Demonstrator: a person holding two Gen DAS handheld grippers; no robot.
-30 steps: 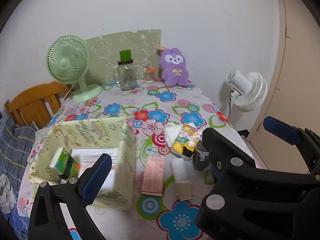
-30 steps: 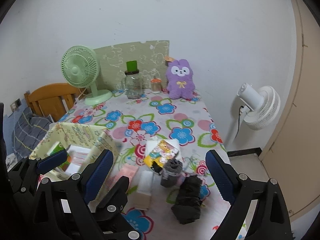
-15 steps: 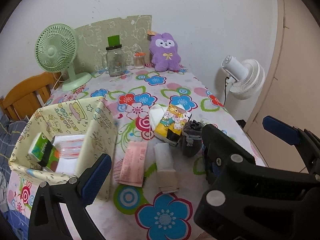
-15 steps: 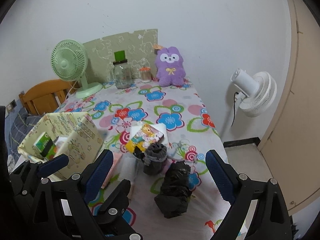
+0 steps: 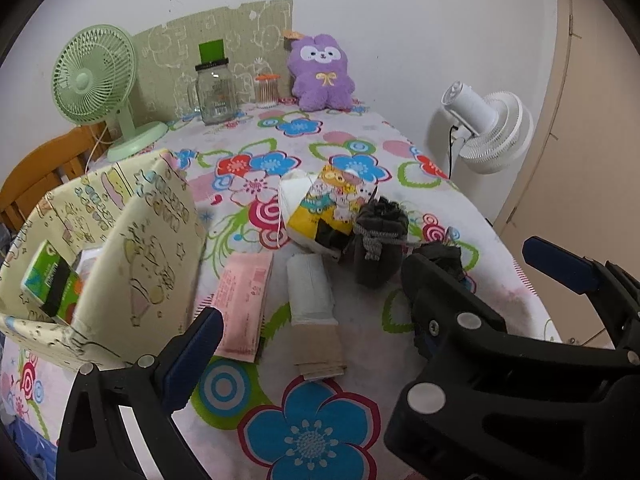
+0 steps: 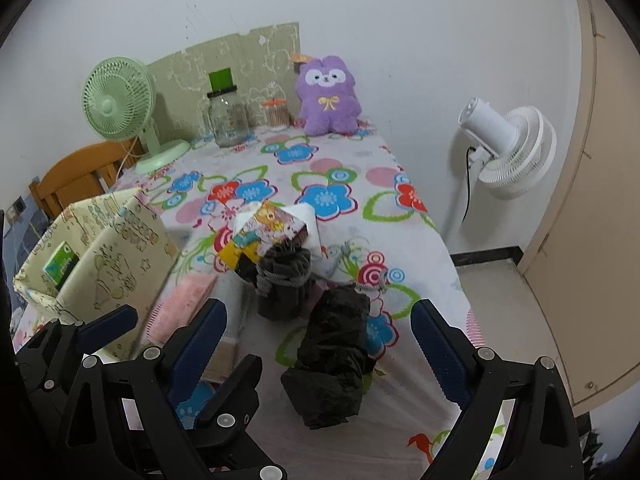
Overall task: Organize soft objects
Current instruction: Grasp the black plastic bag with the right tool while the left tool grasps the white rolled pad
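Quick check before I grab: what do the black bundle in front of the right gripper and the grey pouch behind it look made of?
Black bundle: looks like thin plastic film, perhaps rolled bags, going by its crinkles and slight sheen. Grey pouch: looks like soft matte fabric, gathered at the top by a woven drawstring. Neither is certain.

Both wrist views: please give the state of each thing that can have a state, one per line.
left hand-held gripper: open, holding nothing
right hand-held gripper: open, around nothing
storage box: open on top, packets inside
glass jar: lid on
black bag: crumpled, lying flat
grey pouch: upright, drawstring tied
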